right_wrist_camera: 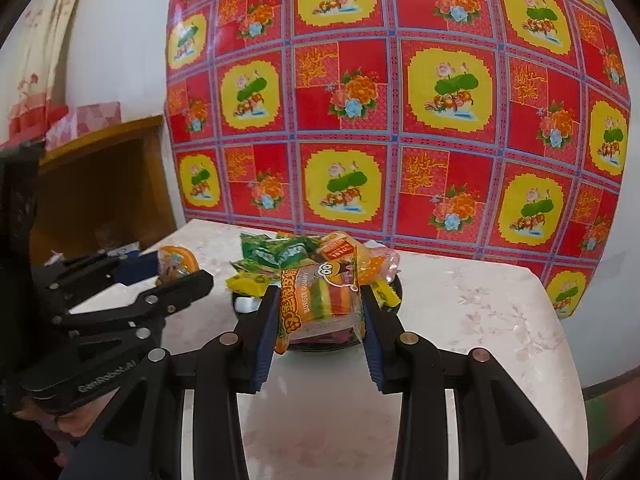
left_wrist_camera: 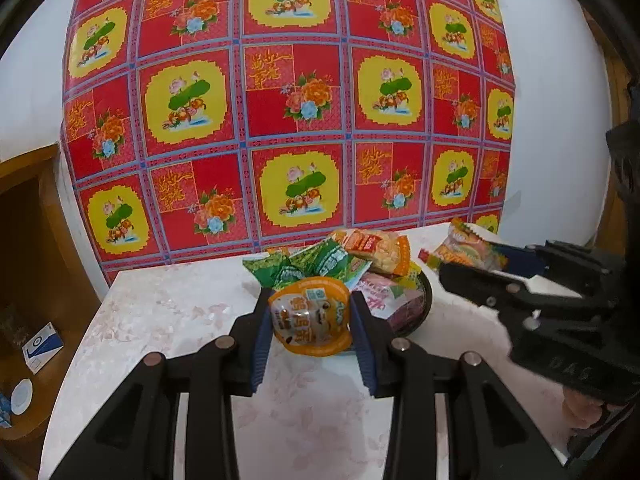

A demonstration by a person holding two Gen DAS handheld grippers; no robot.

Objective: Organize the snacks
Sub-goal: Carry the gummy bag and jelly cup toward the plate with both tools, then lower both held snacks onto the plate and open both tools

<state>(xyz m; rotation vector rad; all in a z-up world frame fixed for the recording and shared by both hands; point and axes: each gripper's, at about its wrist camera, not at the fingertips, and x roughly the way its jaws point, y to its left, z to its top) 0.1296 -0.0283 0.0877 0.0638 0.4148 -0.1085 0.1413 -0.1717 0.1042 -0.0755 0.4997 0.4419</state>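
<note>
Blue ribbed pads of the left claw [left_wrist_camera: 310, 320] pinched an orange-rimmed snack cup [left_wrist_camera: 308, 314] at the lower centre of its frame, held just in front of the dark bowl [left_wrist_camera: 424, 300], probably so it could be sorted apart. Likewise the right claw [right_wrist_camera: 320, 318] gripped a burger gummy packet [right_wrist_camera: 320, 300] by both sides, above that bowl [right_wrist_camera: 396, 286]. Glossy green, yellow and orange wrappers lay heaped in the bowl, mid-frame on the pale marbled table [right_wrist_camera: 460, 320], before a red floral cloth [right_wrist_camera: 400, 100].
</note>
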